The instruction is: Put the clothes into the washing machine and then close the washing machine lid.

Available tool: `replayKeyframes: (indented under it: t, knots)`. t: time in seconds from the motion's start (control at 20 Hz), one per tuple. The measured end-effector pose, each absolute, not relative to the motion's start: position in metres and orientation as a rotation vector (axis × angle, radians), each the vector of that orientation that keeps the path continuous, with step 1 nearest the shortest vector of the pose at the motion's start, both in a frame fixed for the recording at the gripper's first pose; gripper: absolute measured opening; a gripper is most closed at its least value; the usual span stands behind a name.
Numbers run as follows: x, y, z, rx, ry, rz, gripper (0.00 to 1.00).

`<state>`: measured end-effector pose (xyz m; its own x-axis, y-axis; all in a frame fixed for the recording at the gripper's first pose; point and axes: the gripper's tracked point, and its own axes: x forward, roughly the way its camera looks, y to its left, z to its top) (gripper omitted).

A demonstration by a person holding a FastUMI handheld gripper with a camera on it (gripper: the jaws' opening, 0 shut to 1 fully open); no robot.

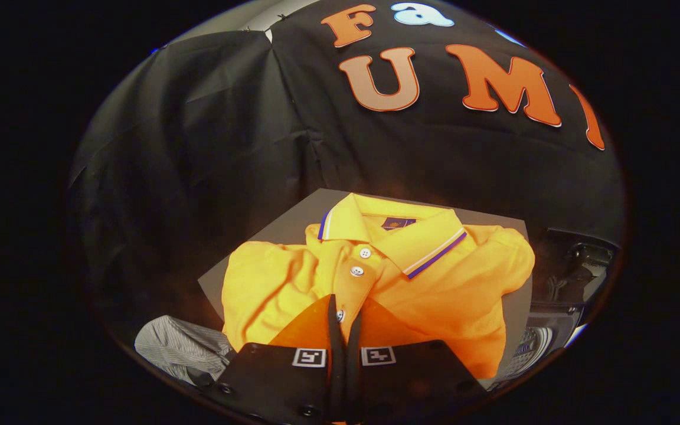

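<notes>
Now my hand-held gripper (345, 319) is clenched, its fingers nearly together at the placket of the orange polo shirt (434, 283), low in the frame's centre. This shirt lies folded on the grey bench (293, 215). A striped garment (177, 348) sits lower left, the washing machine (570, 277) at right.

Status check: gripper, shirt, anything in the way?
Gripper fingers nearly together, over the shirt placket. Orange polo shirt folded on grey board. Striped cloth beside it, nothing blocking.

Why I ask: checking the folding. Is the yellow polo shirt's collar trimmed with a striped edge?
Yes, the yellow polo shirt has a white and purple stripe along its collar edge, beyond the gripper, whose fingers are nearly together.
</notes>
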<state>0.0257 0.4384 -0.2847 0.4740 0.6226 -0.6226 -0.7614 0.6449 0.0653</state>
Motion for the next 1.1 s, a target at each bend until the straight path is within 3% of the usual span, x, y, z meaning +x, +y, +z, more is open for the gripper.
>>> replayKeyframes:
  t: [0.5,1.1]
  knots:
    - [0.088,0.374,-0.185,-0.138,0.563,0.915,0.08]
    - [0.166,0.197,-0.129,-0.090,0.461,0.676,0.08]
